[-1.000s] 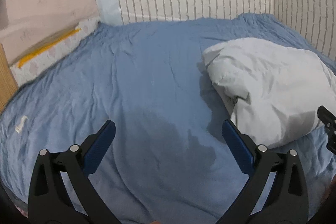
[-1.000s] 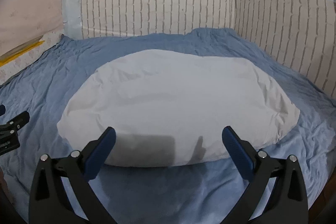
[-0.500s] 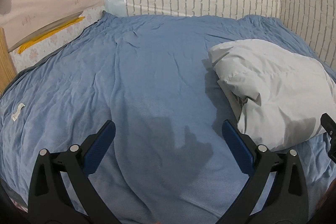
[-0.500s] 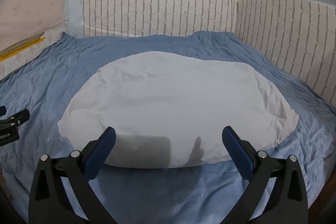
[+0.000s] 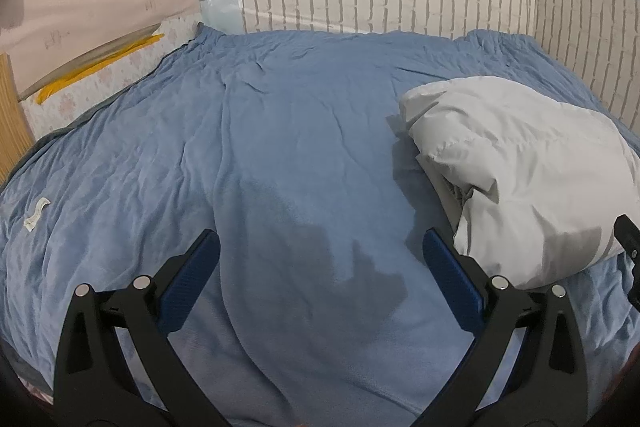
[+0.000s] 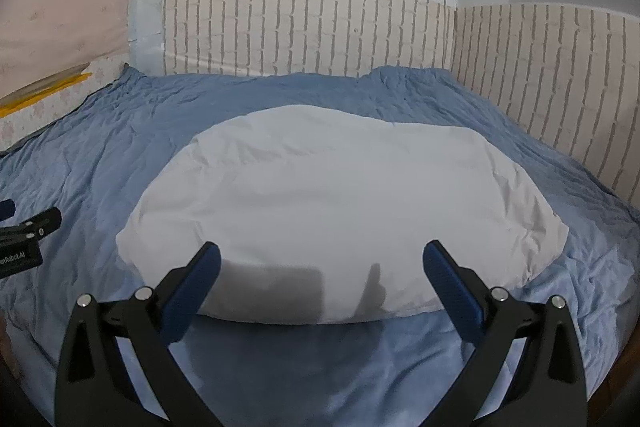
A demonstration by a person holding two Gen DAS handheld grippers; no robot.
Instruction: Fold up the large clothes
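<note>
Left tongs [image 5: 320, 259] wide open, empty, raised since before, right tongs [image 6: 320, 263] likewise gaping, white padded garment [image 6: 340, 211] unmoved

Left gripper [image 5: 320, 251]: both black arms rise from the lower edge of the left wrist view and splay outward, jaws spread wide, nothing between them. Blue fingers [image 5: 190, 283] line the inner faces, one at lower left, one at lower right, each tilted outward toward its tip. Two silver rivets mark each arm. Right gripper [image 6: 322, 255]: same pose in its own view, jaws wide apart and holding nothing, blue fingers [image 6: 452, 291] angled outward. Each gripper also shows at the edge of the other's view: the left gripper's black tip at the left edge, the right gripper's at the right edge.
</note>
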